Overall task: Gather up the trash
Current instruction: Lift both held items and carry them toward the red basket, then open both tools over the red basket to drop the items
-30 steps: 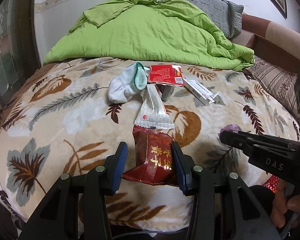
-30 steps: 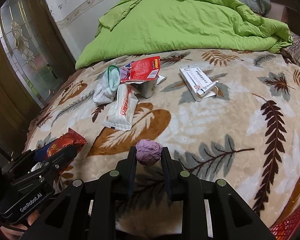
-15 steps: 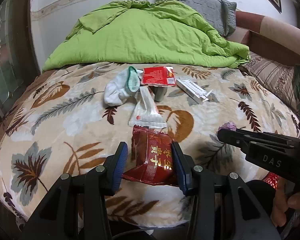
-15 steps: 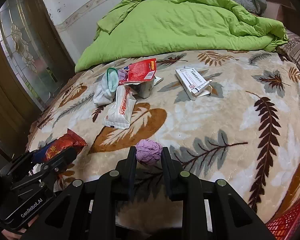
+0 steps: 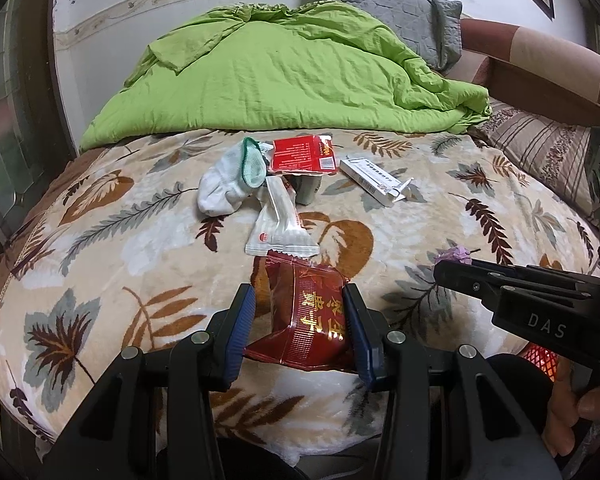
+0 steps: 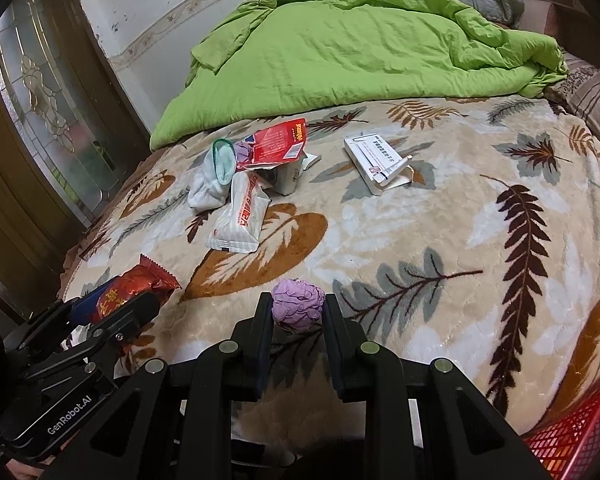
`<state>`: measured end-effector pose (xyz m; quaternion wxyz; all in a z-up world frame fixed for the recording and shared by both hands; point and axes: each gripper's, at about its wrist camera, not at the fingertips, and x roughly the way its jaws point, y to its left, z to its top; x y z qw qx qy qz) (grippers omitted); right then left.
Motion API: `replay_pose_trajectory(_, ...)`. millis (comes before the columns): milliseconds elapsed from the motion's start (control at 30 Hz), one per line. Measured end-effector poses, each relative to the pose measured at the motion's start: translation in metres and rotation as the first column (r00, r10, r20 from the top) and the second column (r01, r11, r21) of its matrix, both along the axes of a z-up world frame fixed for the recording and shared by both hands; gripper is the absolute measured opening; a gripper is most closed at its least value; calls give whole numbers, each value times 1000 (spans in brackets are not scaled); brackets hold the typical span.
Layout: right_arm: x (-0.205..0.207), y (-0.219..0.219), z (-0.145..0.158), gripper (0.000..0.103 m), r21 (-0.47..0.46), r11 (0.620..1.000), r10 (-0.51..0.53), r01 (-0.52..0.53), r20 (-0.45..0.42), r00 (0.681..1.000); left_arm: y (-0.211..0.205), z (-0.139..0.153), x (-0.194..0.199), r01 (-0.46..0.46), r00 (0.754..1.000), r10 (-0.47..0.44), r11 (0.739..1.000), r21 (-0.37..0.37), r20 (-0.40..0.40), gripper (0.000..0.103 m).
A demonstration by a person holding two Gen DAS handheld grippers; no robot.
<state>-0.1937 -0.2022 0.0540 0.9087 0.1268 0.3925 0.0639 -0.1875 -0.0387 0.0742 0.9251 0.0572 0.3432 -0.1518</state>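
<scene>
The left claw (image 5: 300, 320) is closed on a dark red snack packet (image 5: 306, 316), its blue-padded fingers pressing the packet's two sides; the packet sticks forward out of the claw above the near edge of the bed. The right claw (image 6: 296, 316) is closed on a crumpled purple paper ball (image 6: 297, 306), pinched between its two black fingers, also over the near edge of the bed.

Beyond the claws, the leaf-patterned blanket (image 6: 440, 232) carries the rest of the litter. A white wrapper with red print (image 6: 240, 216) lies nearest, just past the red packet. Behind it are a white sock with a green cuff (image 5: 228, 184), a flattened red carton (image 5: 302, 154) resting on top of a small grey cup-like thing, and, apart to the right, an opened white box (image 6: 376, 160). A rumpled green quilt (image 5: 284, 72) is heaped at the far side of the bed. In the right wrist view, a red mesh basket (image 6: 576, 436) shows at the lower right corner.
</scene>
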Motion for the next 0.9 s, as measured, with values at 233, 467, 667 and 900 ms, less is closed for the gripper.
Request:
replay_pose_trajectory(233, -11, -9, 5, 26, 16, 1000, -21, 20, 5, 1000, -9, 1, -5, 38, 999, -38, 999, -8, -13, 43)
replay_pose_trajectory(467, -33, -38, 13, 26, 44, 995, -89, 89, 7, 996, -36, 5, -13, 156, 987, -157, 987, -39, -28, 43)
replay_pose_trajectory(667, -69, -81, 20, 26, 45, 979, -198, 198, 2, 980, -78, 11, -19, 290, 953, -297, 953, -89, -68, 43)
replay_pose_trajectory(900, -136, -139, 21, 26, 35, 926, -376, 376, -17, 927, -149, 15, -42, 500, 854, -511, 858, -116, -98, 43)
